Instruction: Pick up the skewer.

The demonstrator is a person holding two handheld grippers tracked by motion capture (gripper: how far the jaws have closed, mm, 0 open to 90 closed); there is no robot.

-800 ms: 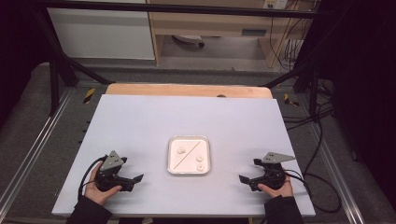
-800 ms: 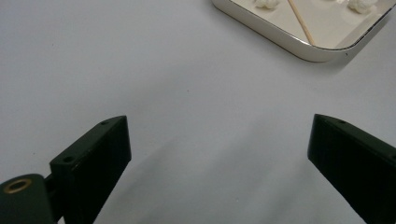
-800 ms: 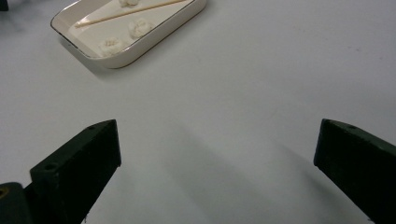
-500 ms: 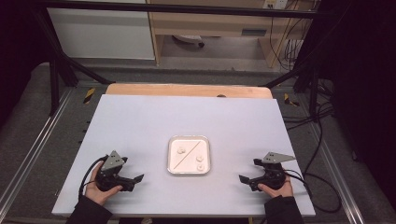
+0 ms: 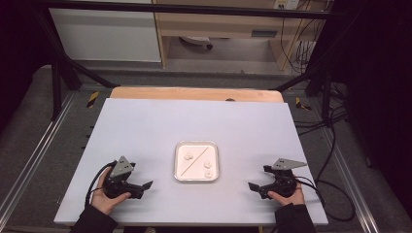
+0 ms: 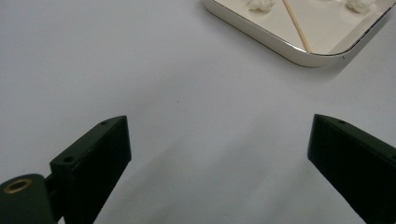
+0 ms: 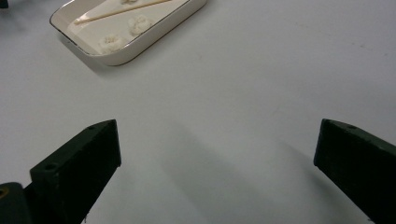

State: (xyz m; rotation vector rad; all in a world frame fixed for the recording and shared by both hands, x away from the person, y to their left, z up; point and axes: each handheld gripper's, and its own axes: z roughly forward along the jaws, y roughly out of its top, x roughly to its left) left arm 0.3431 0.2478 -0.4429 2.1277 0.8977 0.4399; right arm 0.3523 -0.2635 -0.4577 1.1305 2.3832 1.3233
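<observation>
The table top (image 5: 145, 131) is covered by a smooth, matt, pale sheet, and a strip of bare wood (image 5: 194, 93) is seen along its far edge. The tray (image 6: 280, 49) looks like glossy glazed ceramic or enamel, cream inside, with a shiny rim. A thin wooden stick (image 6: 295, 23) is laid across it beside soft, fluffy white balls (image 7: 139, 23). The jaws of the left gripper (image 6: 219, 158) are formed of matt black plastic with a finely ribbed face.

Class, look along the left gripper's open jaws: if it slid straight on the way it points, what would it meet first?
Probably bare table, then the white tray near its corner; the left gripper aims roughly there, though the line may just skim past it.
</observation>
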